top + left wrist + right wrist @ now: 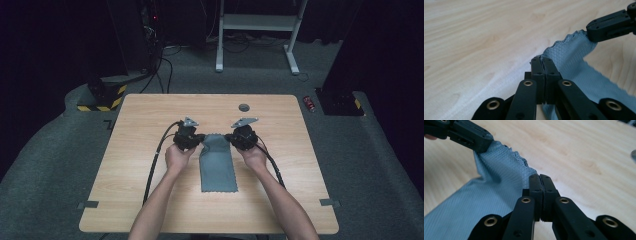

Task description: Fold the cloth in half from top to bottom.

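A grey-blue cloth (218, 165) lies lengthwise on the wooden table (145, 115), its far edge lifted off the surface. My left gripper (199, 140) is shut on the cloth's far left corner, and my right gripper (231, 137) is shut on its far right corner. In the left gripper view the jaws (543, 59) pinch the scalloped edge of the cloth (571, 60), with the other gripper's jaws at upper right. In the right gripper view the jaws (539, 177) clamp the cloth (499, 180), which sags between the two grips.
A small dark round disc (244, 107) sits on the table beyond the grippers. Black cables (155, 160) trail from both grippers toward the near edge. On the floor beyond are a white desk frame (257, 22) and a striped black-yellow base (102, 97).
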A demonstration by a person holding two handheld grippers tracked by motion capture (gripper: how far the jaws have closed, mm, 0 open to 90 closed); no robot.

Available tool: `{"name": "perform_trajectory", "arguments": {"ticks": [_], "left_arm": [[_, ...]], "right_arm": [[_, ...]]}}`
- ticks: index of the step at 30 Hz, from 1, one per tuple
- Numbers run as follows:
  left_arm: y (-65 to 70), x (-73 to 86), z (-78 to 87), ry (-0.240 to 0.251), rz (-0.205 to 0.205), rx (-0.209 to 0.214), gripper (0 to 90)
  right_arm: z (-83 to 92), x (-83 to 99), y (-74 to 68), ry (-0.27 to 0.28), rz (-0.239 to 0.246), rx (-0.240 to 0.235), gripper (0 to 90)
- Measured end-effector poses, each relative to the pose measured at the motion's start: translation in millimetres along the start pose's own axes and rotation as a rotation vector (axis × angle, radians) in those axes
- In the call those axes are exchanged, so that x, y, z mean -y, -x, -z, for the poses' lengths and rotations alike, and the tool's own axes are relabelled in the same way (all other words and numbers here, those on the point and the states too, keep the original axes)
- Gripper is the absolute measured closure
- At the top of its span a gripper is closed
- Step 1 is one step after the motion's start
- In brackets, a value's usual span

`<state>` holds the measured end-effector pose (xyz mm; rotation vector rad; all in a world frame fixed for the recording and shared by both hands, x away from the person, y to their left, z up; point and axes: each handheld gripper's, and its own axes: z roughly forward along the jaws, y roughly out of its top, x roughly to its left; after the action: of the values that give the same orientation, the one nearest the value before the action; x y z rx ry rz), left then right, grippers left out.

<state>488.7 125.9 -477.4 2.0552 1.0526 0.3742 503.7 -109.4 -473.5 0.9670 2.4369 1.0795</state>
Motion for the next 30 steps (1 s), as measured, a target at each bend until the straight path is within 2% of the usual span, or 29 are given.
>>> {"name": "perform_trajectory", "arguments": {"ticks": [4, 9, 11, 18, 21, 23, 30], "left_arm": [[5.8, 7.7, 1.8, -0.013, -0.012, 0.017, 89.0], [18.4, 18.6, 7.1, -0.017, -0.052, 0.035, 89.0], [23.3, 22.3, 9.2, -0.013, -0.053, 0.049, 88.9], [33.0, 33.9, 14.7, -0.002, -0.066, 0.060, 88.9], [39.9, 40.3, 21.9, 0.015, -0.080, 0.062, 88.9], [42.9, 44.1, 24.6, 0.023, -0.072, 0.075, 88.9], [52.2, 55.8, 28.3, 0.020, -0.082, 0.088, 88.9]], "right_arm": [[3.2, 10.3, -4.2, -0.004, 0.000, -0.018, 88.9], [12.6, 21.1, -10.9, 0.004, 0.023, -0.038, 88.9], [16.0, 25.3, -13.3, 0.008, 0.025, -0.044, 89.0], [22.6, 38.9, -22.3, 0.001, 0.046, -0.058, 88.9], [27.1, 46.1, -29.0, 0.001, 0.056, -0.064, 89.0], [29.4, 49.8, -32.2, -0.001, 0.062, -0.067, 88.9], [36.0, 59.3, -38.9, 0.001, 0.070, -0.081, 88.9]]}}
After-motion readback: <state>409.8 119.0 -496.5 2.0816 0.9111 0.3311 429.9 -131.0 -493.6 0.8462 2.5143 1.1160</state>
